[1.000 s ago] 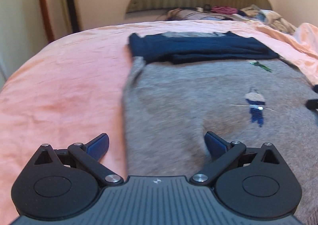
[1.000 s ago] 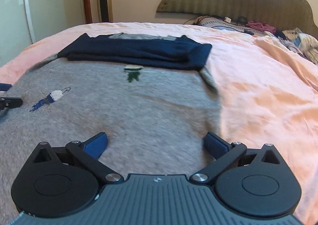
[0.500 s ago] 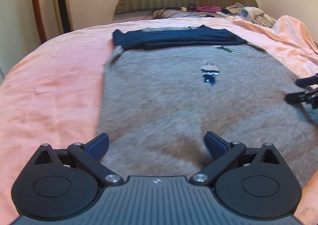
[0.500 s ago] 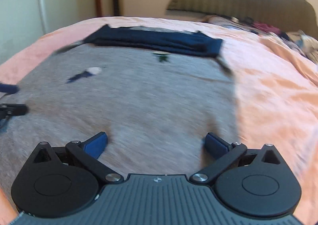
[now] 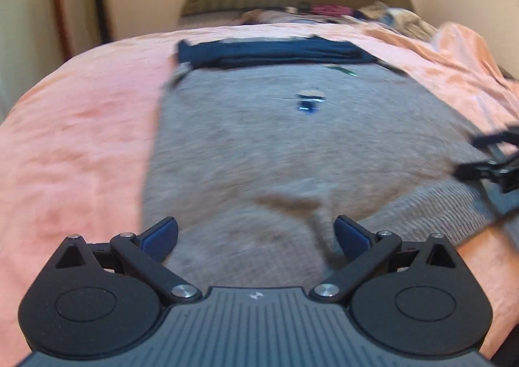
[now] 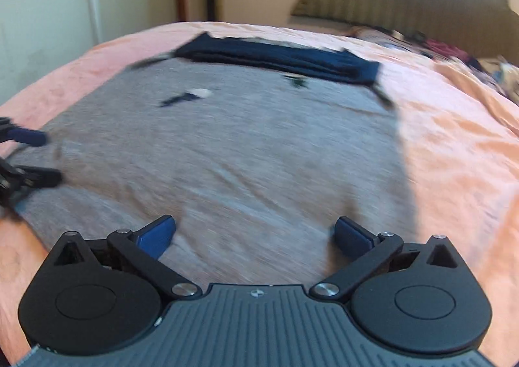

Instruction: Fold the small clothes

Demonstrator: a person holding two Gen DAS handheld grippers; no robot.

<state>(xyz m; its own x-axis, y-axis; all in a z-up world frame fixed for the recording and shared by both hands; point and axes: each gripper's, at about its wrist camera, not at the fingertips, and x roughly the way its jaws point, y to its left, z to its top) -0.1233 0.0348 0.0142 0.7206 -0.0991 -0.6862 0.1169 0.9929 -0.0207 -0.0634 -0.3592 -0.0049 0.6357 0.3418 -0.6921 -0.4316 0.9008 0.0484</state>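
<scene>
Grey knit sweater (image 5: 259, 153) flat on bed w/ peach bedspread (image 5: 74, 127), bare peach margin both sides. Long axis toward headboard (image 6: 421, 0); ribbed hem nearest cams, folded navy sleeves (image 5: 272, 54) across far end. Small embroidered motif (image 5: 309, 101) mid-chest. Left tongs (image 5: 256, 234) spread wide, gripping nothing, over hem near left edge. Right tongs (image 6: 254, 232) same: wide apart, empty, near right edge. Frames blurry.

Home bedrm: bed (image 5: 81, 127) w/ padded headboard (image 6: 405, 0), peach sheet.
</scene>
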